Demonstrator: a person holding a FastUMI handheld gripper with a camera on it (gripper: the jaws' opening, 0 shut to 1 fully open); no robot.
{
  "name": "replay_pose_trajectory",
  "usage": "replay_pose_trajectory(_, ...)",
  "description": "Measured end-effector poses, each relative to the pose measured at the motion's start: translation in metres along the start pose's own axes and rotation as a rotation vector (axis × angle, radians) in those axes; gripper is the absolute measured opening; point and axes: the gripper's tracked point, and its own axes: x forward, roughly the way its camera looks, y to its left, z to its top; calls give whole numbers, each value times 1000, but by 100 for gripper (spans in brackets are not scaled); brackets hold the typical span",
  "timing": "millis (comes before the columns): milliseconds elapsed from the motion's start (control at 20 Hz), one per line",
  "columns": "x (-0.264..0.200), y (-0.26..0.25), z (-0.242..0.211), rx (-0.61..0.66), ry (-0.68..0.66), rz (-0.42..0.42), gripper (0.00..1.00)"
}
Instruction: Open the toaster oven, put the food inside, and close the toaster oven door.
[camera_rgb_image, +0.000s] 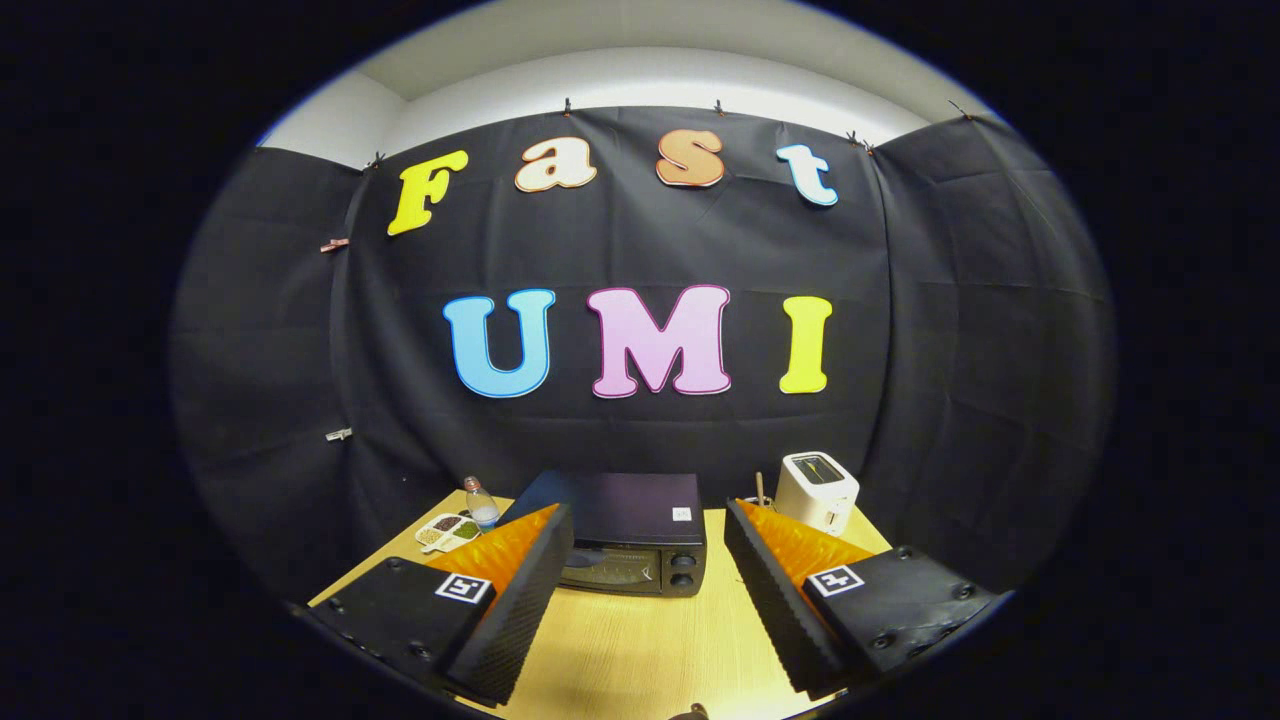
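A black toaster oven stands on the wooden table beyond my fingers, its glass door shut and two knobs at its right side. My gripper is open, its two black ribbed fingers wide apart with nothing between them. The left finger covers the oven's left end. A small white divided dish with bits of food lies to the left of the oven, beyond the left finger.
A small clear bottle stands behind the dish. A white pop-up toaster sits at the back right of the table, with a thin wooden stick upright beside it. Bare tabletop lies between the fingers and the oven.
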Motion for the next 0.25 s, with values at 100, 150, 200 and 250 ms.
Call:
replay_pose_trajectory(100, 1, -3, 1, 10, -3, -8, 99)
replay_pose_trajectory(150, 2, -3, 2, 15, -4, -10, 99)
replay_pose_trajectory(200, 2, -2, 3, 20, -6, -12, 98)
replay_pose_trajectory(250, 3, -3, 4, 24, -9, -12, 98)
